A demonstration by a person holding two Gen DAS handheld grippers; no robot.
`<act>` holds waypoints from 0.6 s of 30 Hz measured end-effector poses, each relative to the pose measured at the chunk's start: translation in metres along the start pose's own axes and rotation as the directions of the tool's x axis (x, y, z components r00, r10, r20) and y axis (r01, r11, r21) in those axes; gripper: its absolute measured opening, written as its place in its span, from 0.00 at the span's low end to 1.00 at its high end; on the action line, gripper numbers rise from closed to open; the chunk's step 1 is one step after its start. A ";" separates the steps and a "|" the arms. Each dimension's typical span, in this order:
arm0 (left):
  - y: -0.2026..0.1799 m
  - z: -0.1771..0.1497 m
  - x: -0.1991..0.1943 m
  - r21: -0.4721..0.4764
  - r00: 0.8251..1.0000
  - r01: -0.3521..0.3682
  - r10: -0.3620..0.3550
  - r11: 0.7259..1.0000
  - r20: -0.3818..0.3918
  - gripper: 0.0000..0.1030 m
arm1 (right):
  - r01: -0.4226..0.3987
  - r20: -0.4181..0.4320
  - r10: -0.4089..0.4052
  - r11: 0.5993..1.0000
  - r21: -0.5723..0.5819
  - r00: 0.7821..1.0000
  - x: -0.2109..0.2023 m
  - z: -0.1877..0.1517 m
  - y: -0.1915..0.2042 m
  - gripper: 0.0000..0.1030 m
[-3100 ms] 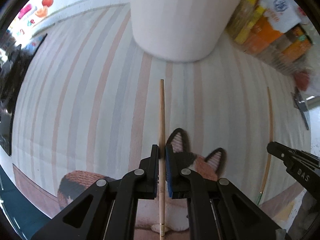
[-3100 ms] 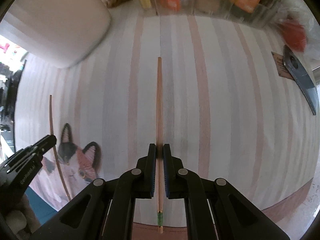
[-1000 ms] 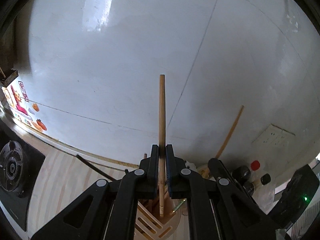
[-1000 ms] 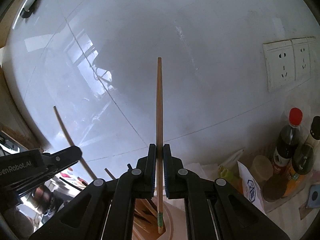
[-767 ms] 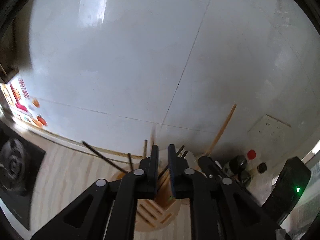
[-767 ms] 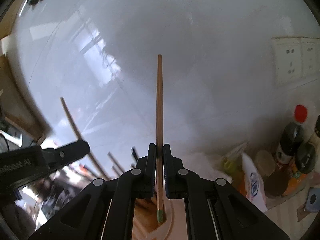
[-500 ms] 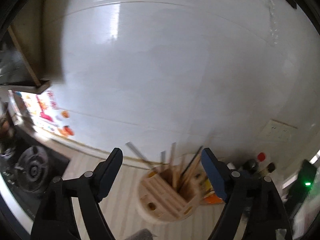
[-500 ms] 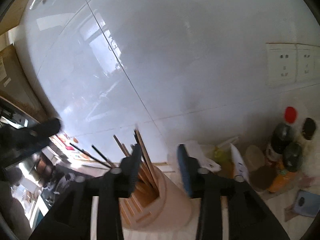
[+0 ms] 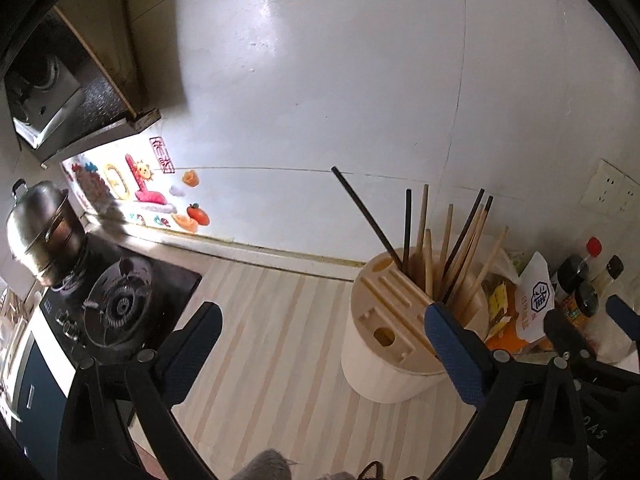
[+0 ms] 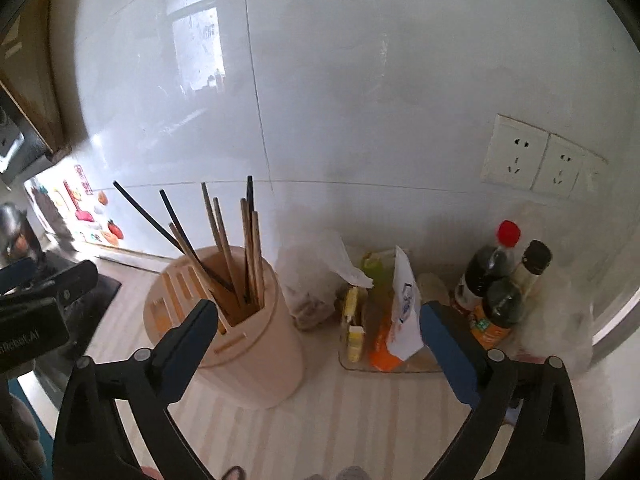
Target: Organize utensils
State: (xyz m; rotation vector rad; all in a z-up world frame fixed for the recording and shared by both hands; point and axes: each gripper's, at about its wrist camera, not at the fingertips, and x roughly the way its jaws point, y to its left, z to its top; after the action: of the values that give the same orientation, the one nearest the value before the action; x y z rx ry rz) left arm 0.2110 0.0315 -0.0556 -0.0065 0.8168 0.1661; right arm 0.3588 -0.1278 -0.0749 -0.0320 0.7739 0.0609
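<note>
Wooden chopsticks (image 10: pixel 224 248) beyond empty right claw (image 10: pixel 318 318)

Both wrist views angled down toward the wall, near the shared utensil holder (image 9: pixel 384 344) (image 10: pixel 256 360), left view from its left

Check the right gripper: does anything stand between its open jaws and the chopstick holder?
Nothing visible does. The right gripper, jaws just opened and empty, faces the chopstick holder across bare striped counter. The condiment tray sits off to the holder's right.
</note>
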 end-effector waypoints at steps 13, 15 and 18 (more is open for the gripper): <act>-0.001 -0.016 -0.041 -0.026 0.999 -0.018 0.020 0.999 0.041 1.00 | 0.033 0.040 -0.032 0.999 -0.017 0.999 -0.043 0.002 -0.012 1.00; 0.001 -0.024 -0.054 -0.027 0.999 -0.013 0.015 1.000 0.051 1.00 | 0.020 0.045 -0.019 1.000 -0.013 0.999 -0.054 -0.001 -0.014 1.00; 0.004 -0.033 -0.074 -0.021 0.998 0.005 -0.003 1.000 0.064 1.00 | 0.020 0.066 -0.019 1.000 -0.010 0.998 -0.074 -0.006 -0.015 1.00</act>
State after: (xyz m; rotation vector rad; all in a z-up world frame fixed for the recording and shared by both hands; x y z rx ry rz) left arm 0.1367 0.0224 -0.0242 -0.0227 0.7510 0.1705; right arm 0.3025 -0.1459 -0.0277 -0.0473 0.7072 0.0470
